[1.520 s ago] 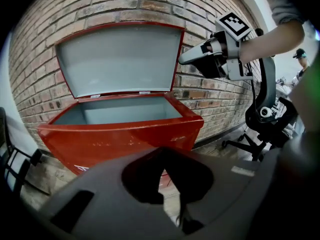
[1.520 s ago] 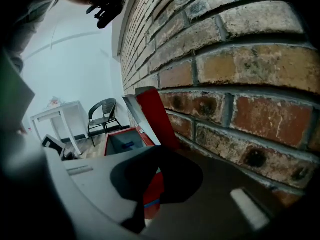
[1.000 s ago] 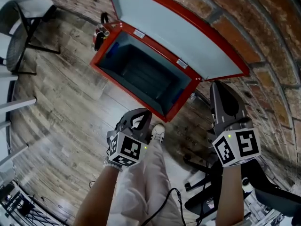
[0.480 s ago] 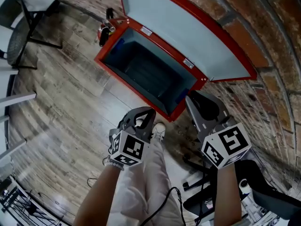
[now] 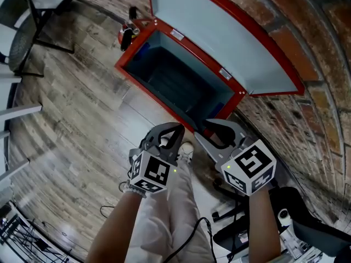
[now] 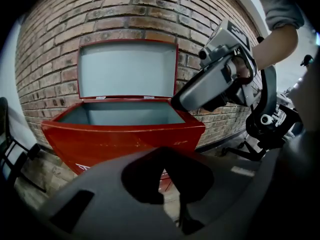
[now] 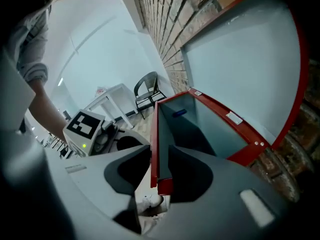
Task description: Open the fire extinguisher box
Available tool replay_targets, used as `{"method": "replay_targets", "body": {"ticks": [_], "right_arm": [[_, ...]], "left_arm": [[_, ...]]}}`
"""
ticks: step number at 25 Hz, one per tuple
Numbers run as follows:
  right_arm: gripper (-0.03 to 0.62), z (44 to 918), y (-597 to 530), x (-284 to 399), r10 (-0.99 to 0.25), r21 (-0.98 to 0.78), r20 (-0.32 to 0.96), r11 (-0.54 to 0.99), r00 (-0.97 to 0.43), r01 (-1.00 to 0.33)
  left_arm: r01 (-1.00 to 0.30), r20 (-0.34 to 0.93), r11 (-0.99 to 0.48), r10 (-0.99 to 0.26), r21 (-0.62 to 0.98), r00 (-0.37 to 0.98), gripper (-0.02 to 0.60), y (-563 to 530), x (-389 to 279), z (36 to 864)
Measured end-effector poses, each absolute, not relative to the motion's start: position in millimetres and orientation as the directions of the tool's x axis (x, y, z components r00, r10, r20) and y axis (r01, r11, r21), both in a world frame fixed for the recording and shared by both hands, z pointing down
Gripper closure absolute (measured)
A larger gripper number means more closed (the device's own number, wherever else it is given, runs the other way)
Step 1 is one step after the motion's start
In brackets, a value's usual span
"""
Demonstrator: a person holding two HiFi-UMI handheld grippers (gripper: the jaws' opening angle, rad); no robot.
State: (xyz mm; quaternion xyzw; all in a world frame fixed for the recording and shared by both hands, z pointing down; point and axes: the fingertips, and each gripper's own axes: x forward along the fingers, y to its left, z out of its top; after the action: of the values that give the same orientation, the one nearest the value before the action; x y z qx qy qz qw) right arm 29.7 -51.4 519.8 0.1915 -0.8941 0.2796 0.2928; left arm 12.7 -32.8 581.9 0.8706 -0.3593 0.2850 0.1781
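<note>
Two forearms reach forward over pale, creased trousers (image 5: 170, 212), each hand carrying smooth grey plastic tongs topped by a cube of black-and-white square markers. The left gripper (image 5: 176, 129) has its curved jaws brought together at the tips, with nothing between them, and hangs above a light shoe (image 5: 185, 153). Just beside it, the right gripper (image 5: 202, 129) has its jaws standing apart; they have just been opening. Through their gap shows the near red corner of the fire extinguisher box (image 6: 120, 144). Whether that corner sits between the pads or just beyond them is hard to judge, but the pads do not press on it.

That box is a rectangular metal chest, glossy red outside and dull blue-grey inside, standing on the floor (image 5: 71, 108) of worn, grainy wooden planks. It is open: the flat lid (image 6: 127, 69), red-edged with a pale grey inner face, stands upright on its back hinge against the rough brick wall (image 6: 125, 14). Two small white labels sit on the rear rim. At the box's far-left corner lies a small red and black object (image 5: 129, 32), too small to identify. Farther left stands a black chair (image 5: 24, 37) on thin legs.
</note>
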Motion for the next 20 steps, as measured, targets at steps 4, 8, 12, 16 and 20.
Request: {"method": "replay_targets", "body": {"ticks": [4,8,12,16,20], "right_arm": [[0.470,529.9,-38.1,23.9,-0.128,-0.381,0.664,0.790,-0.737,-0.480],[0.471,535.3,-32.3,19.2,-0.104,-0.376,0.682,0.800,-0.724,-0.469],[0.481,539.6,-30.0,17.0,-0.085,-0.376,0.694,0.804,-0.715,-0.461],[0.504,541.7,-24.8,13.3,-0.070,-0.377,0.700,0.810,-0.711,-0.450],[0.508,543.2,-17.2,9.0,-0.045,-0.387,0.698,0.816,-0.715,-0.429]], "left_arm": [[-0.731,0.615,-0.674,-0.533,0.107,0.581,0.583,-33.9,11.2,579.8],[-0.732,0.616,-0.672,-0.533,0.109,0.580,0.583,-31.9,7.6,580.8],[-0.730,0.620,-0.675,-0.526,0.111,0.581,0.583,-27.8,5.6,582.2],[-0.741,0.624,-0.657,-0.523,0.139,0.581,0.583,-18.8,0.7,584.3],[-0.757,0.623,-0.634,-0.532,0.157,0.574,0.583,-13.3,-2.2,585.9]]}}
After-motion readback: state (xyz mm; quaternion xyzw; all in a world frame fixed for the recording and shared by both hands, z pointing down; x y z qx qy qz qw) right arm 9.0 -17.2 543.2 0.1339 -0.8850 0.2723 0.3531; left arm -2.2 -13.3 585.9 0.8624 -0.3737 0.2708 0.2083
